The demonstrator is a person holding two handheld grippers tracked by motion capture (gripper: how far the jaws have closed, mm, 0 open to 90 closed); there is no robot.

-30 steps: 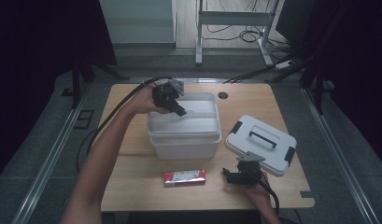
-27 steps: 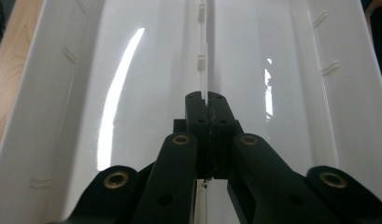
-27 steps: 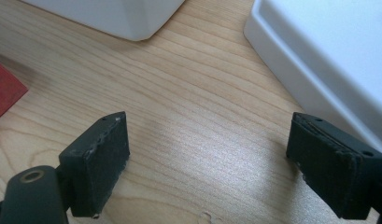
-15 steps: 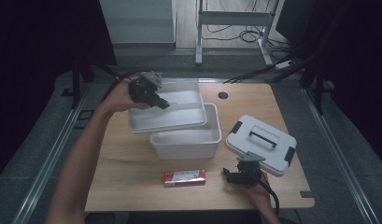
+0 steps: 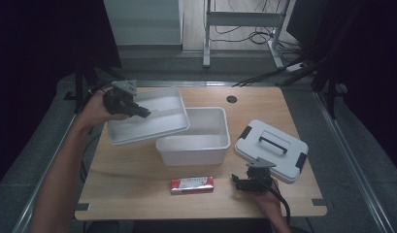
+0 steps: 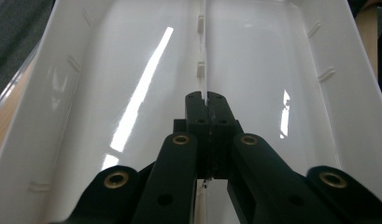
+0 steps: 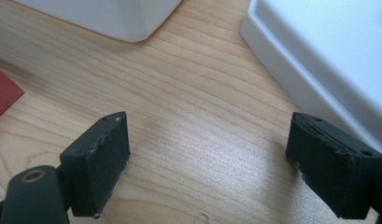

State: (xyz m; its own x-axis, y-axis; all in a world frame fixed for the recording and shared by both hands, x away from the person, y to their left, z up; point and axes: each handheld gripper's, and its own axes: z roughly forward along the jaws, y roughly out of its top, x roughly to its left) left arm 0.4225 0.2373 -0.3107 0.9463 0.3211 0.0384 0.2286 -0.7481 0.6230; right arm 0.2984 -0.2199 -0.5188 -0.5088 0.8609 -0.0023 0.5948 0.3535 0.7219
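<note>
Two grippers: left gripper [image 5: 138, 109] clamps tray [image 5: 157, 127] divider; right gripper [image 7: 212, 163] gapes over table [image 7: 188, 121], lid [image 7: 328, 56] beside.

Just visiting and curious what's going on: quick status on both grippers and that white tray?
Left gripper shut on white tray's divider, tray held over the tub's left edge. Right gripper open, empty, beside the lid. Red packet on table, nothing blocking.

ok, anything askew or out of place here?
The inner tray is out of the white bin: the left hand-held gripper is clamped on its centre divider, holding it tilted, one corner over the bin's rim. The lid lies beside the bin. No spill or damage visible.
</note>
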